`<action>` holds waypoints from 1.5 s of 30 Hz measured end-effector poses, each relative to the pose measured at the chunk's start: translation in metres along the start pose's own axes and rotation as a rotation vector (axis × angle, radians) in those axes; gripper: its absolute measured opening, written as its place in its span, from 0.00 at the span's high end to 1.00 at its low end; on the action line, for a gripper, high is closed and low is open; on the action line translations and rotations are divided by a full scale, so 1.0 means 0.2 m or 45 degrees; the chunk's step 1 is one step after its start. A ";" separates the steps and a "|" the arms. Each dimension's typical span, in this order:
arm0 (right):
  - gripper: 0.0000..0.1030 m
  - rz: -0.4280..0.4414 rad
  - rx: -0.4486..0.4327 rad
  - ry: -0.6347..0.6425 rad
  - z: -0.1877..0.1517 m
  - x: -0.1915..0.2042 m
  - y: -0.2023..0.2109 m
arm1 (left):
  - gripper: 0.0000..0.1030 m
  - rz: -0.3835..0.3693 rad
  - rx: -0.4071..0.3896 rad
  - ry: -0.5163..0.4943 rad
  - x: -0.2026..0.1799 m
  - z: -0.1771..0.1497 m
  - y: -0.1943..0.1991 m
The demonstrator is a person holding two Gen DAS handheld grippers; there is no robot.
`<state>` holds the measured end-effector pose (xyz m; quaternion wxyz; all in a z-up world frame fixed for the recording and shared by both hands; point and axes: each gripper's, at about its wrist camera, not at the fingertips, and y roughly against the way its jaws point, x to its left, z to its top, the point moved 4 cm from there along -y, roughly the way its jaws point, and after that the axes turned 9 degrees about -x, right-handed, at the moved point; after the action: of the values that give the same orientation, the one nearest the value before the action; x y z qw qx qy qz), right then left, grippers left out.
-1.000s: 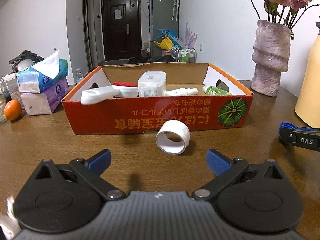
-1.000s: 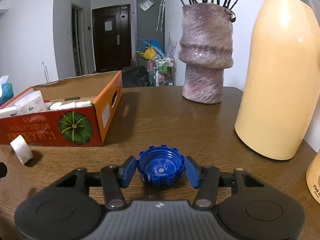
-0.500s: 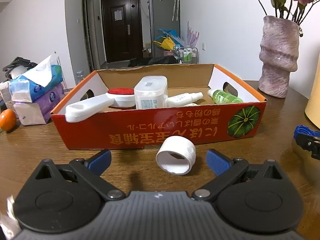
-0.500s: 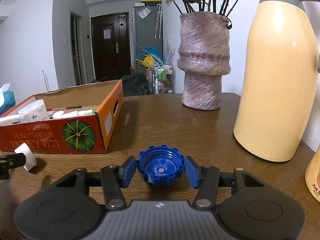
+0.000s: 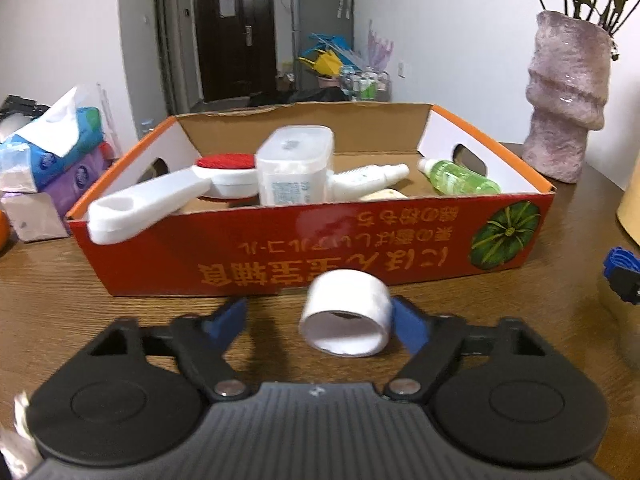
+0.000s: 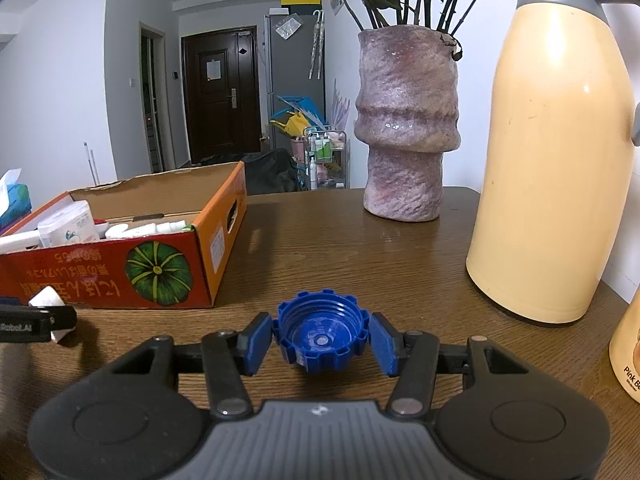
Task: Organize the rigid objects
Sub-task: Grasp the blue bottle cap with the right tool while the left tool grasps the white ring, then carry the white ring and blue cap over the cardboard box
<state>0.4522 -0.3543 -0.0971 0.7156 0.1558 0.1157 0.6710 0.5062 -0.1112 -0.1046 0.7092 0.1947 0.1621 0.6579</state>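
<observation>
White walls (image 6: 60, 80), dark door (image 6: 218, 92), wooden table (image 6: 360, 264)

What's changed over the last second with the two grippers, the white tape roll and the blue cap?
The left gripper moved forward to the white tape roll, which now sits between its open fingers, against the right one, not yet clamped. The right gripper kept its hold on the blue cap and rose slightly. The box and vase stayed put.

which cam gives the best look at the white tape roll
The left wrist view. The white tape roll lies on its side between the open left claw fingers, in front of the red box, its hollow core facing the camera. The right wrist view shows only a small white part at the left edge, largely blocked.
</observation>
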 end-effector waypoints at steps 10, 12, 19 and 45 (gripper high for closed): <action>0.49 0.001 0.001 0.001 0.00 0.00 0.00 | 0.56 -0.033 0.022 -0.009 -0.01 -0.01 0.00; 0.49 0.002 0.000 0.000 0.00 0.00 0.00 | 0.56 -0.040 0.022 -0.004 -0.01 -0.01 0.00; 0.49 0.004 -0.017 -0.004 0.00 0.00 0.01 | 0.56 -0.036 -0.007 0.000 -0.01 0.00 0.04; 0.49 0.084 -0.139 -0.036 0.05 0.19 0.15 | 0.57 -0.051 -0.174 0.018 0.02 0.07 0.25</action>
<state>0.4308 -0.3158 -0.0758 0.7022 0.1296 0.0638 0.6972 0.4690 -0.1050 -0.0674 0.7327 0.1380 0.1258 0.6545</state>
